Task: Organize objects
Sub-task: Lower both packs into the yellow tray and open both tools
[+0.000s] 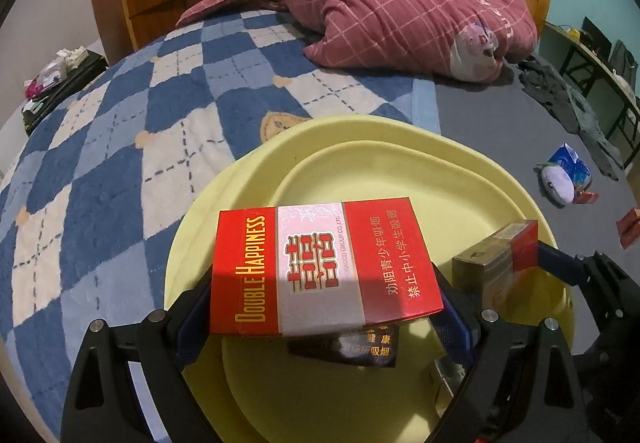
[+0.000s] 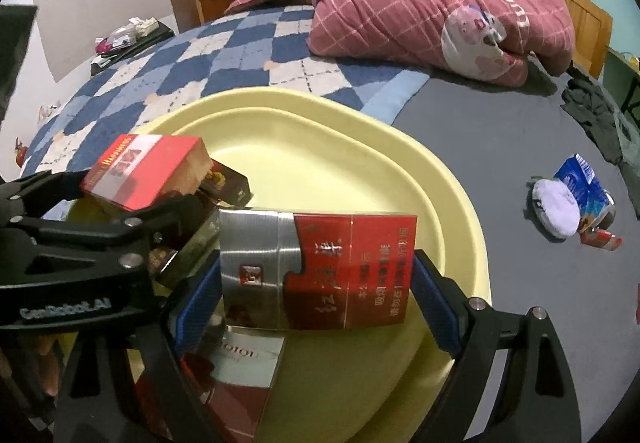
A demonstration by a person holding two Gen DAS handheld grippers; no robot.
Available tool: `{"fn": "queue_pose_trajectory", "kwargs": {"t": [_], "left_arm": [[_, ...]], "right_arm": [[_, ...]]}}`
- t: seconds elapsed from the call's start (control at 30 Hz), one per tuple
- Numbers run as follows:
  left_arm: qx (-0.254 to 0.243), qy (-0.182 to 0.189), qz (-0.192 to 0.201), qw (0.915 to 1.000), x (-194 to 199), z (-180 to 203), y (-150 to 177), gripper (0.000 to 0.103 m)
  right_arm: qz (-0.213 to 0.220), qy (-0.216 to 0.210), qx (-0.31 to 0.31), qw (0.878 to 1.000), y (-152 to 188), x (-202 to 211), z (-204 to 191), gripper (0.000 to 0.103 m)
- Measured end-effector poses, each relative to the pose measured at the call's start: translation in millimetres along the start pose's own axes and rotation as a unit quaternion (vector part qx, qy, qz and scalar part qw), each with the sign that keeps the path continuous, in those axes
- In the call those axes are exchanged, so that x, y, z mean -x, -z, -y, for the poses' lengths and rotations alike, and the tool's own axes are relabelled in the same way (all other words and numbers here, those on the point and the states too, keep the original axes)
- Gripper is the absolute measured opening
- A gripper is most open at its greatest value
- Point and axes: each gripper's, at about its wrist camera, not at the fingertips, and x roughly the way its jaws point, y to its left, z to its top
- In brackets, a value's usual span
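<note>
So we're on a bed (image 1: 480, 115) with a grey sheet, half covered by a blue-and-white checked blanket (image 1: 120, 147), and a pink quilted duvet (image 1: 400, 11) is bunched up at the far end. Sitting on the bed right in front of us is the big pale yellow tray (image 1: 400, 171), which looks like the spot everything is getting sorted into. We'd say we're maybe halfway: a dark cigarette pack (image 1: 360, 349) and a white-and-maroon one (image 2: 244, 375) already lie in the tray, two more are on their way in, and over on the grey sheet there's still a blue carton (image 2: 580, 183), a white puff-looking thing (image 2: 556, 209) and a small red item (image 2: 600, 239) left to collect. The left gripper (image 1: 324, 307) is clamped on a red Double Happiness pack (image 1: 320, 267), held flat above the tray's near side, gold lettering and the big double-joy character facing up, corners crisp. The right gripper (image 2: 316, 291) is pinching a red-and-silver pack (image 2: 316, 267) across its width, also over the tray, glossy with a brushed-metal-looking top. Both packs hang clear of the tray floor, so neither is dropped off yet.
</note>
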Motion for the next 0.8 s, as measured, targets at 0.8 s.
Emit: {"fn": "queue_pose_trajectory", "kwargs": {"t": [0.8], "left_arm": [[-0.002,-0.022,0.003,0.9998,0,10,5,0.103]], "right_arm": [[-0.034,-0.002,-0.006,0.999,-1,-9,0,0.099]]}}
